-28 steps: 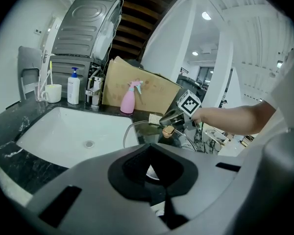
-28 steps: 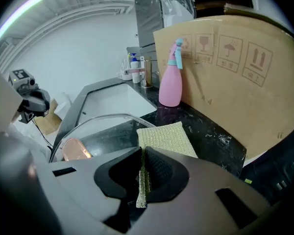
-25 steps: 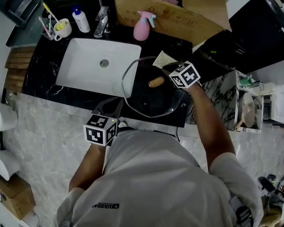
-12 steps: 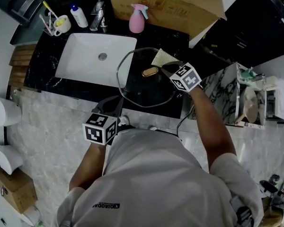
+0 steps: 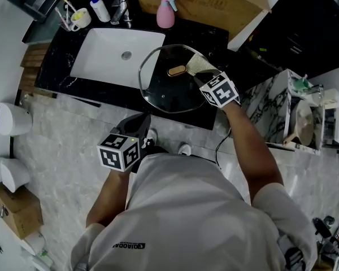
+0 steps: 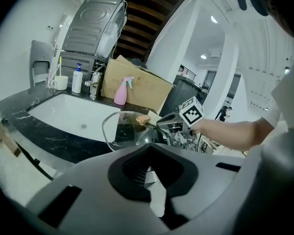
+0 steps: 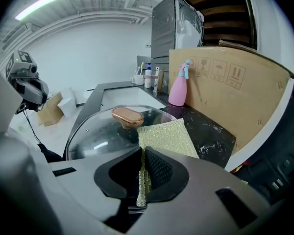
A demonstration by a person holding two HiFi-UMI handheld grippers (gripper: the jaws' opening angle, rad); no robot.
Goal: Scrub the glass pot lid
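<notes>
Glass pot lid lies on the black counter, its left edge over the right side of the white sink; copper-coloured knob faces up. Right gripper: jaws closed on one edge of a yellow-green scrub pad; the pad's free part lies flat on the lid's rim just beside the knob. Left gripper: held low near the person's body, apart from the lid, jaws drawn nearly together with only a thin sliver between, nothing in them. Pink spray bottle stands behind the lid, against a cardboard box.
</notes>
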